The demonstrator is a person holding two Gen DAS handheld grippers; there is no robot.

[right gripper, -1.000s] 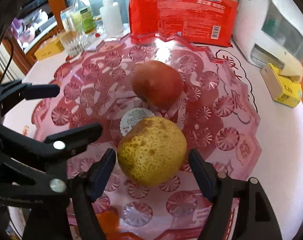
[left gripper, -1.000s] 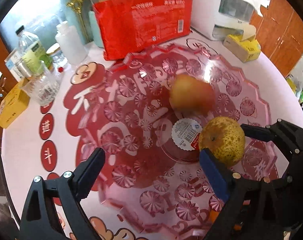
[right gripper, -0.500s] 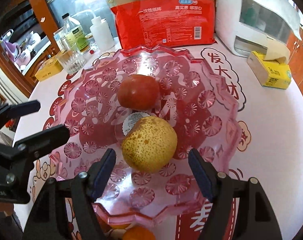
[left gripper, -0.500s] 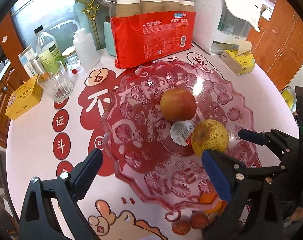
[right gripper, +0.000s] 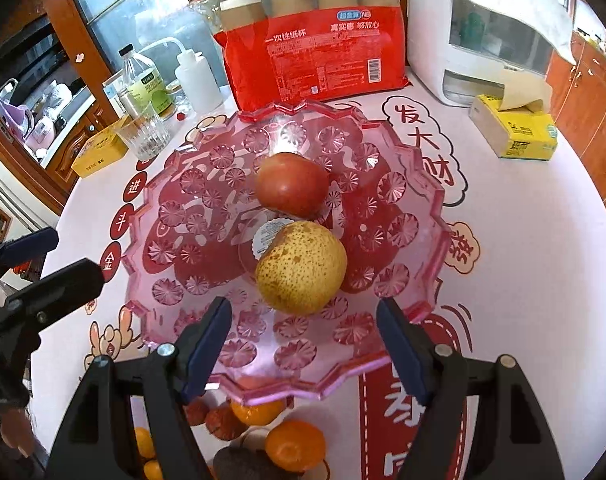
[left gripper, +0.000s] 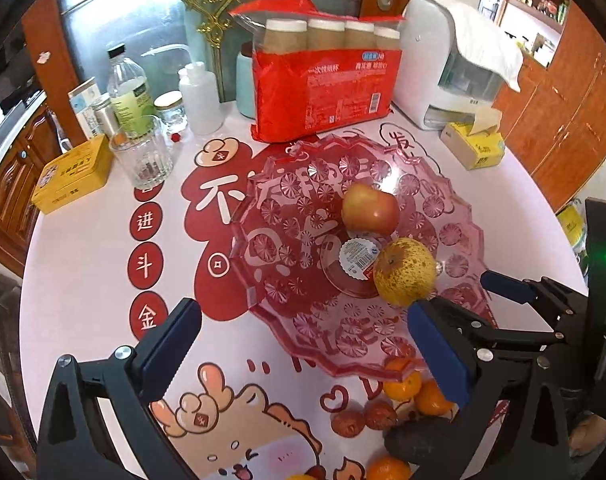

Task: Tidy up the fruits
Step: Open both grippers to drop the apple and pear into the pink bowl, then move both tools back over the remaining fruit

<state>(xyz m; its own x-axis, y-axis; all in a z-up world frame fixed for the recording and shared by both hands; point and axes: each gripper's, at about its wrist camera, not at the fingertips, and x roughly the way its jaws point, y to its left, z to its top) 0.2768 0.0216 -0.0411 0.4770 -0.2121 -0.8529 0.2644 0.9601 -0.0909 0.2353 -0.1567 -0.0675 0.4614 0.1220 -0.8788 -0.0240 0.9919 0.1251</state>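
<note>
A pink glass fruit plate (left gripper: pixel 455 216) (right gripper: pixel 151 216) holds a red apple (left gripper: pixel 370 209) (right gripper: pixel 292 184) and a speckled yellow pear (left gripper: pixel 405 272) (right gripper: pixel 301 267). Both grippers hang above its near side. My left gripper (left gripper: pixel 303 348) is open and empty. My right gripper (right gripper: pixel 303 344) is open and empty, and it also shows at the right of the left wrist view (left gripper: pixel 511 284). On the table in front of the plate lie several oranges (left gripper: pixel 401 386) (right gripper: pixel 295 446), small red fruits (left gripper: pixel 361 420) (right gripper: pixel 223 422) and a dark avocado (left gripper: pixel 419 442) (right gripper: pixel 239 462).
At the back stand a red pack of paper cups (left gripper: pixel 323 88) (right gripper: pixel 319 48), a white appliance (left gripper: pixel 451 76), a yellow tissue box (left gripper: pixel 473 148) (right gripper: pixel 515 132), a glass (left gripper: pixel 141 158), bottles (left gripper: pixel 129 92) and a yellow tin (left gripper: pixel 73 174).
Both grippers have pulled back and up from the plate. The right gripper's fingers no longer flank the pear, which stays in the plate. The loose fruit in front has come into view.
</note>
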